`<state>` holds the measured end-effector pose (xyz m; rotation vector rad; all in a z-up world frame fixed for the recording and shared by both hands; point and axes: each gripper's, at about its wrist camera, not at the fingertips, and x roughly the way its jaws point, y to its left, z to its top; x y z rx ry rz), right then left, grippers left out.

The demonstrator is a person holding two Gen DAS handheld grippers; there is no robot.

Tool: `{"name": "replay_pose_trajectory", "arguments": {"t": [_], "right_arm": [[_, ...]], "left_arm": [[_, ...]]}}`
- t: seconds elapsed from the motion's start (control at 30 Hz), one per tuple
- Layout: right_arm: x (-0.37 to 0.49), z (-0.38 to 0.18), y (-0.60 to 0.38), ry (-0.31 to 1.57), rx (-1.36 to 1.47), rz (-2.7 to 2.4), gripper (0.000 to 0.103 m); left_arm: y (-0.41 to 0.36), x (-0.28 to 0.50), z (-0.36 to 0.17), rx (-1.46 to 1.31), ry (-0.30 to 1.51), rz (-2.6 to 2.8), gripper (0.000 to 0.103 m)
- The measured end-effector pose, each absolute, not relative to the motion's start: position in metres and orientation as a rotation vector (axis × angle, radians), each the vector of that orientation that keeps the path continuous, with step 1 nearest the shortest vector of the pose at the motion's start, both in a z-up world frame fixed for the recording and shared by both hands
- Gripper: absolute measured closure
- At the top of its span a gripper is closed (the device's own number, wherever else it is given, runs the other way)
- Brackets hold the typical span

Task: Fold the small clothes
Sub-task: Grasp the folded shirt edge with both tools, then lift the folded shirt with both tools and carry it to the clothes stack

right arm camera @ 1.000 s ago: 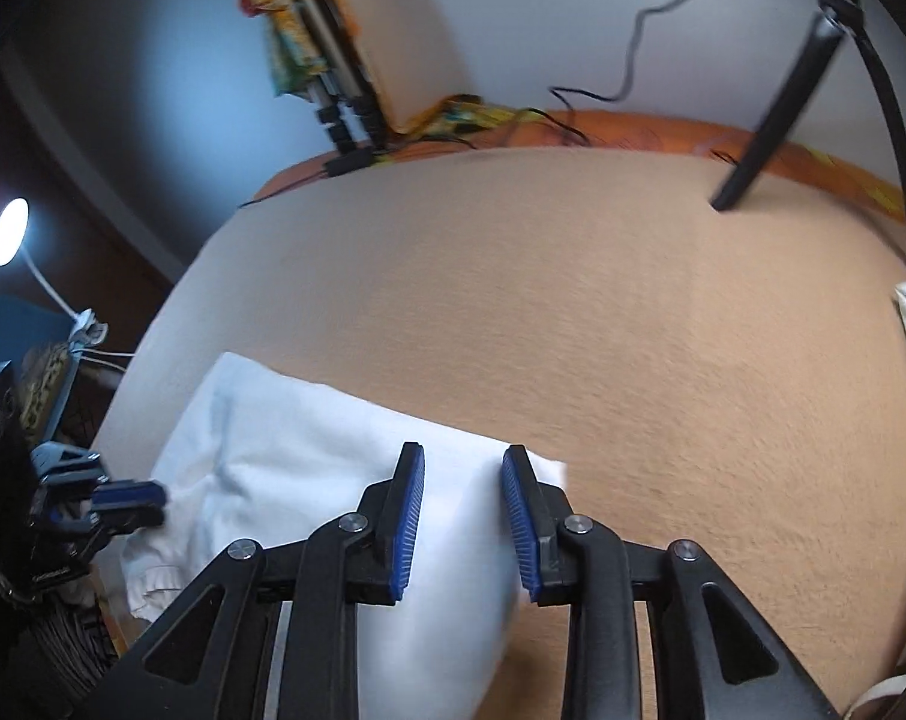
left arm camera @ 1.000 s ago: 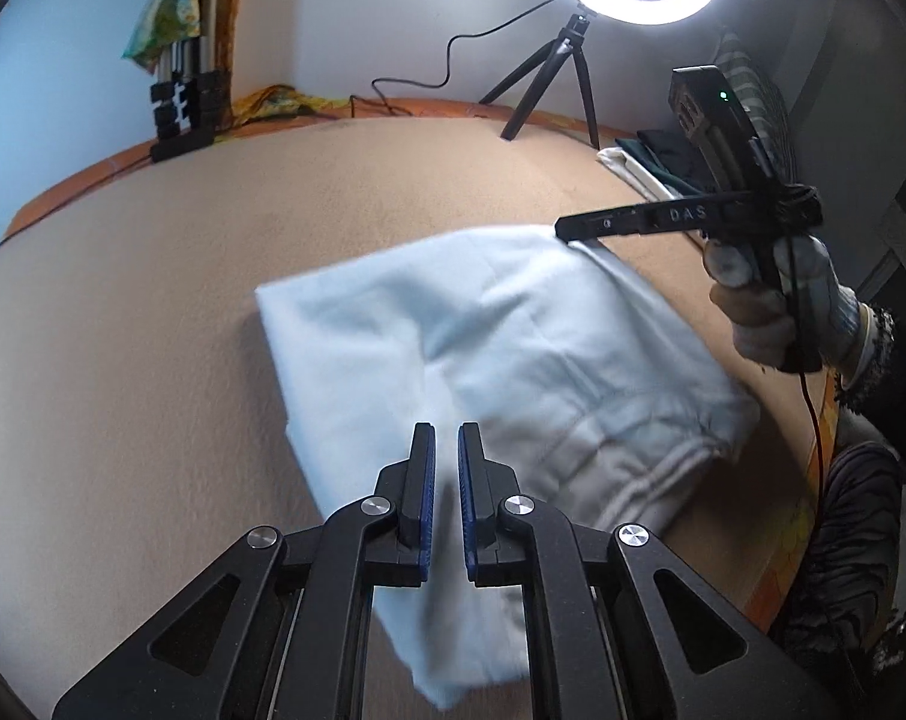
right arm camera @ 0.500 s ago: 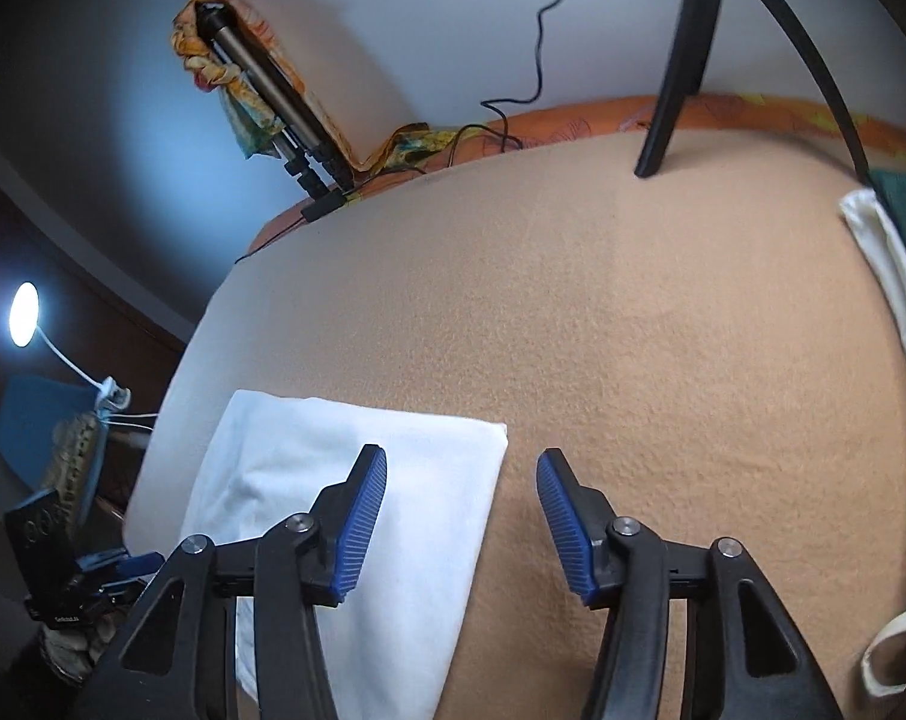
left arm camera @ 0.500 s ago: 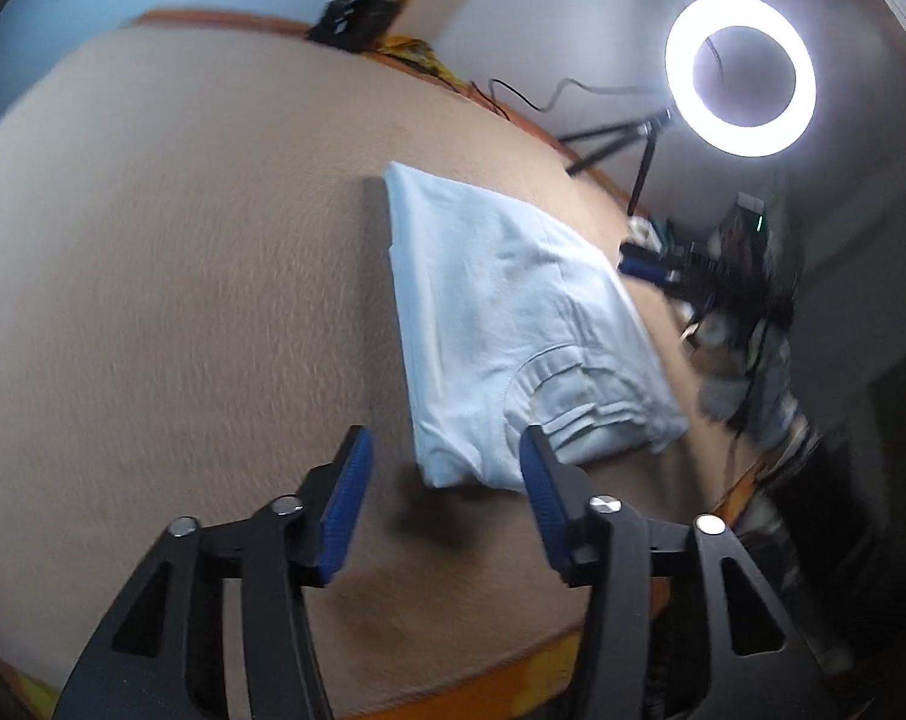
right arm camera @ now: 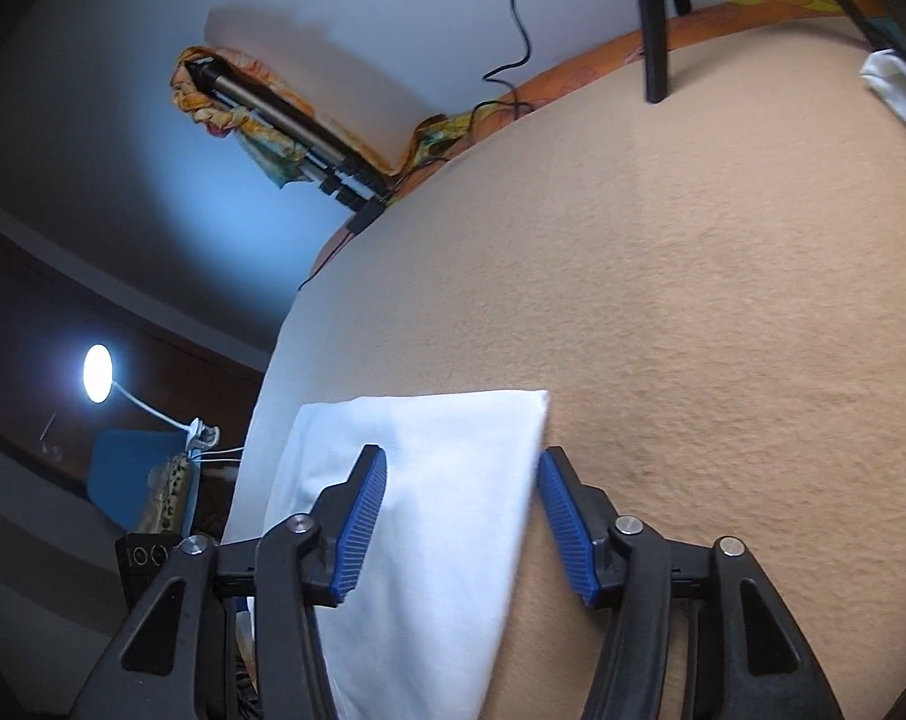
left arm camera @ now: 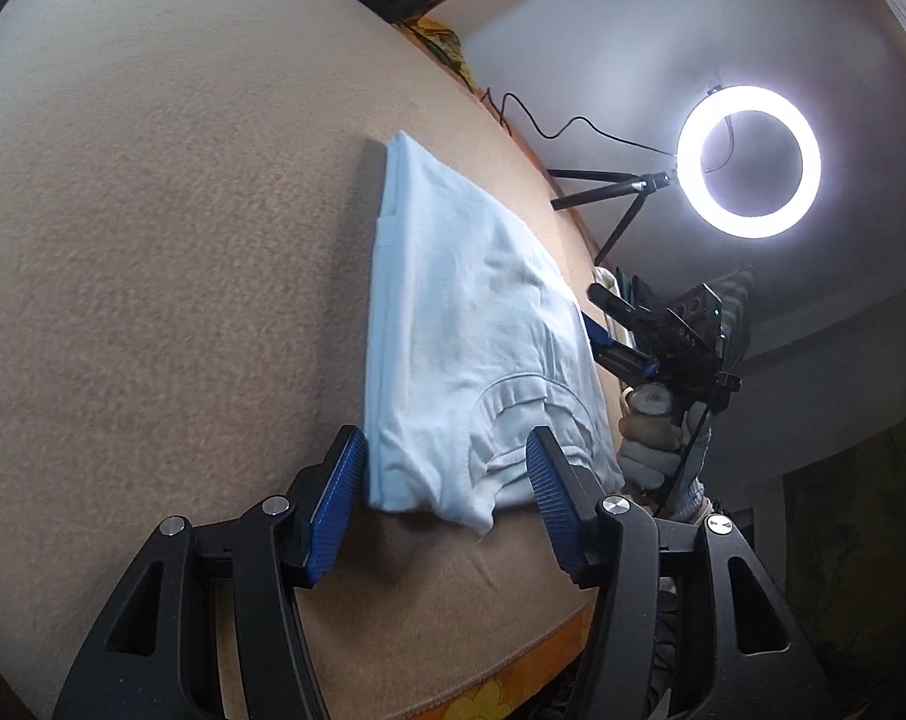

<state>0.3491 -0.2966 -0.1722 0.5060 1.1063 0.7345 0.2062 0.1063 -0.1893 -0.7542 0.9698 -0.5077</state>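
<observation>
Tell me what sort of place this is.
Probably a bedroom or spare room at home, set up for filming: a folded white garment lies on a tan blanket, likely a bed, with a ring light on a tripod and a desk lamp nearby.

Both wrist views look close along spread jaws, sharing the folded garment (left arm camera: 471,348).

We see a soft white cotton garment (left arm camera: 471,354) lying on a matt, nubbly tan blanket (left arm camera: 153,240); ribbed blue pads (left arm camera: 336,492).
</observation>
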Motion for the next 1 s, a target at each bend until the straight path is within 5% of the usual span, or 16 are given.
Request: {"name": "replay_pose_trajectory", "arguments": {"t": [0.13, 0.23, 0.33, 0.67, 1.0], "right_arm": [[0.349, -0.176, -0.28, 1.112, 0.517, 0.776, 0.065], [0.346, -0.173, -0.272, 1.107, 0.471, 0.759, 0.076], [0.344, -0.171, -0.269, 1.118, 0.426, 0.713, 0.089], [0.321, -0.13, -0.241, 1.032, 0.119, 0.584, 0.097], [0.293, -0.083, -0.219, 0.915, -0.073, 0.553, 0.098]], "left_arm": [[0.099, 0.217, -0.189, -0.73, 0.963, -0.515, 0.055], [0.092, 0.221, -0.189, -0.668, 0.984, -0.494, 0.083], [0.087, 0.223, -0.186, -0.618, 0.975, -0.468, 0.09], [0.049, 0.206, -0.153, -0.206, 0.881, -0.402, 0.092], [0.031, 0.184, -0.127, -0.085, 0.785, -0.408, 0.093]]}}
